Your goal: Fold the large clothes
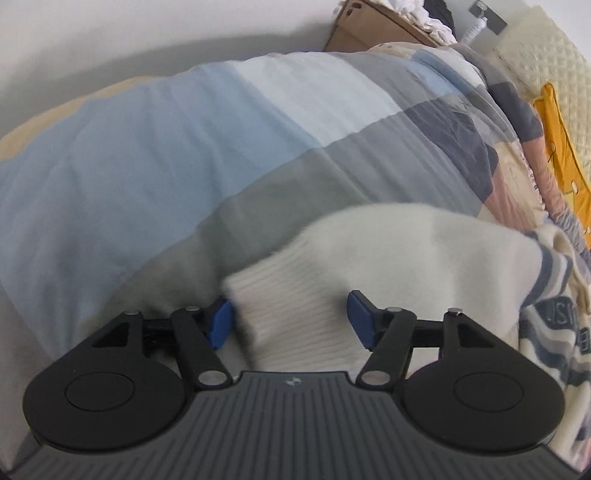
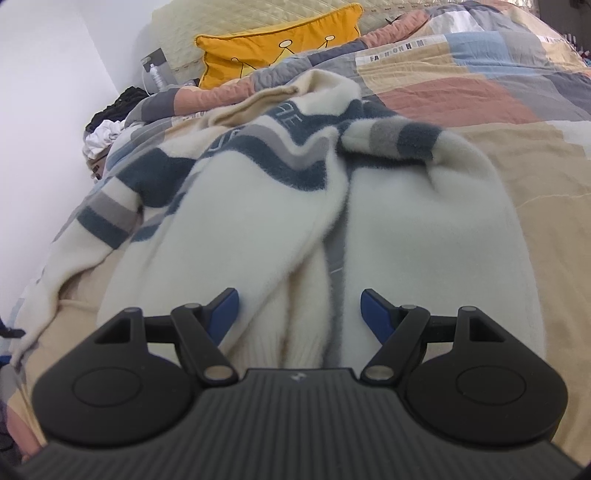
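A cream fleece sweater (image 2: 258, 206) with navy and grey stripes lies rumpled on the patchwork bed cover. In the left wrist view its ribbed cuff (image 1: 295, 314) lies between the blue fingers of my left gripper (image 1: 291, 319), which is open around it. In the right wrist view my right gripper (image 2: 299, 314) is open over the sweater's lower part, where two cream folds and a ribbed edge (image 2: 303, 343) run between the fingers. The sweater's striped chest also shows at the right of the left wrist view (image 1: 554, 325).
The bed cover (image 1: 184, 155) has blue, grey, white and peach patches. A yellow cushion (image 2: 273, 51) leans on the quilted headboard (image 2: 240, 18). A cardboard box (image 1: 369, 26) with clothes stands by the white wall. Dark and white clothes (image 2: 110, 118) lie at the bed's left side.
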`<state>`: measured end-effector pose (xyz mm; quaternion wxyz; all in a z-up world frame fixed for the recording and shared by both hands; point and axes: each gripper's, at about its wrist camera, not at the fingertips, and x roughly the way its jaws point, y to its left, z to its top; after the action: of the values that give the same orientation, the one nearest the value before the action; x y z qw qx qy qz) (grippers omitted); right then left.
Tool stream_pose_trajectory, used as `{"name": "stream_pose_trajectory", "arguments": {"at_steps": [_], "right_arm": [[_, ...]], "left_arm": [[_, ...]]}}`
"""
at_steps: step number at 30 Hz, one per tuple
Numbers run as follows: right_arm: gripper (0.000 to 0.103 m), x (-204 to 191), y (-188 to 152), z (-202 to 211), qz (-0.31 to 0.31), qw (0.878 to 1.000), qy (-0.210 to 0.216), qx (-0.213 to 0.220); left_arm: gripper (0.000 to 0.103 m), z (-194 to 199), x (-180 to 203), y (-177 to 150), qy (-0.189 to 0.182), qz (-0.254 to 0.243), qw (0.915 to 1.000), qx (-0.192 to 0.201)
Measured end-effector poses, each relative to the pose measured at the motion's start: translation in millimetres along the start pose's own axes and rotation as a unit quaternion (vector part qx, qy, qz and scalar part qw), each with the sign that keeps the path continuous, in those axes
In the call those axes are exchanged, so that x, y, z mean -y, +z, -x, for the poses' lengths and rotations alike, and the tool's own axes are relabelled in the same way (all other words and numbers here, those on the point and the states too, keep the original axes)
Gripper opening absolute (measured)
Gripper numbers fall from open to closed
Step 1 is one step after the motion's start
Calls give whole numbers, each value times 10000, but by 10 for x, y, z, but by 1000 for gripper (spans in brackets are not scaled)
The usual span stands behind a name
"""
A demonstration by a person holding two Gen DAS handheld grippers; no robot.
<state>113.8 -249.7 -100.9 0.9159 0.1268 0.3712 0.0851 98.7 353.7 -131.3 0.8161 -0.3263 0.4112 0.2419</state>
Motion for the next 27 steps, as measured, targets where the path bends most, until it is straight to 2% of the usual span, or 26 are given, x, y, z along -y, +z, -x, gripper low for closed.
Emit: {"name": "stream_pose_trajectory", "arguments": {"at_steps": [1, 2, 3, 4, 7, 10, 13, 17, 20, 24, 27], "right_arm": [[75, -2, -2, -3, 5, 10000, -6, 4], [75, -5, -1, -10, 16, 10000, -11, 2], [75, -9, -1, -19, 34, 10000, -20, -1], [75, -9, -5, -17, 47, 10000, -27, -1], [75, -30, -16, -47, 154, 9999, -68, 11], [75, -40, -18, -63, 183, 9998, -92, 30], [75, -41, -14, -48, 149, 9998, -105, 64], [75, -91, 14, -45, 219, 9996, -162, 120], [75, -142, 45, -46, 328, 9990, -214, 218], [75, -172, 100, -56, 367, 9987, -195, 304], [75, -186, 123, -103, 401, 9985, -239, 289]], "left_arm": [[46, 31, 46, -29, -89, -35, 9998, 149], [40, 52, 86, -51, -280, -76, 9994, 199], [29, 59, 138, -67, -452, -173, 9987, 145], [19, 57, 210, -84, -478, -336, 9982, 106], [12, 57, 338, -53, -251, -612, 9976, 213], [10, 135, 282, 206, -64, -284, 9987, 409], [10, 355, 181, 698, -98, -137, 9953, 952], [10, 670, 203, 1418, -95, -10, 9866, 1629], [9, 782, 397, 1858, 56, -198, 9784, 2058], [9, 578, 631, 2220, 334, -328, 9725, 2281], [9, 191, 670, 2354, 533, -196, 9754, 2129]]}}
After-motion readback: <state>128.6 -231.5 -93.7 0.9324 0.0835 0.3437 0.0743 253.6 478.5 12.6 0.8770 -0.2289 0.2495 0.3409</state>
